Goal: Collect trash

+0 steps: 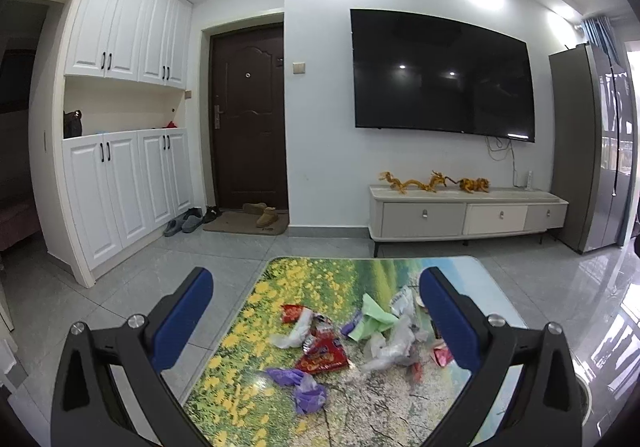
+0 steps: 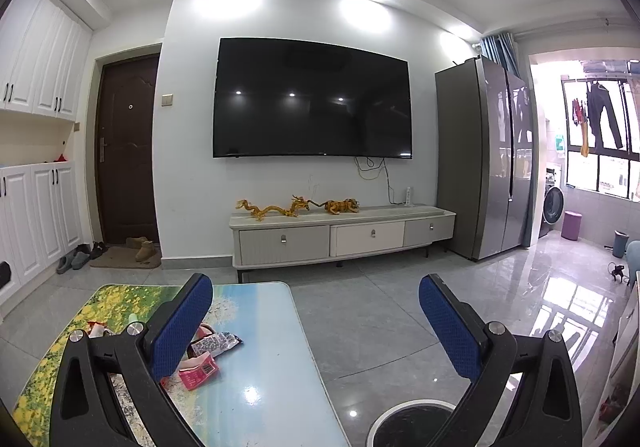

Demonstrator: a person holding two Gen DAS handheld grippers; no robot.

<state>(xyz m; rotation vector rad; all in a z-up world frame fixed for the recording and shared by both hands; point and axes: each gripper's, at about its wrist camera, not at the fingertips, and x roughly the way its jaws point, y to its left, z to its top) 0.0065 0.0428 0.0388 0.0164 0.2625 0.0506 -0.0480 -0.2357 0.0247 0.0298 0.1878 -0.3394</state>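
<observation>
Trash: crumpled wrappers and plastic scraps, a red snack bag (image 1: 323, 360), a pale green paper (image 1: 371, 321), a purple plastic piece (image 1: 306, 391) and clear film (image 1: 394, 343), heaped at lower centre of the left wrist view.
Surface: low table with a glossy flower-meadow print top (image 1: 256, 379).
Left gripper (image 1: 316, 307): blue-padded jaws spread wide, empty, above the heap.
Right gripper (image 2: 316, 311): jaws wide apart, nothing between them.
Right view: pink packet (image 2: 200, 371) at lower left; round black bin with a white rim (image 2: 412, 425) on the floor, bottom centre.
</observation>
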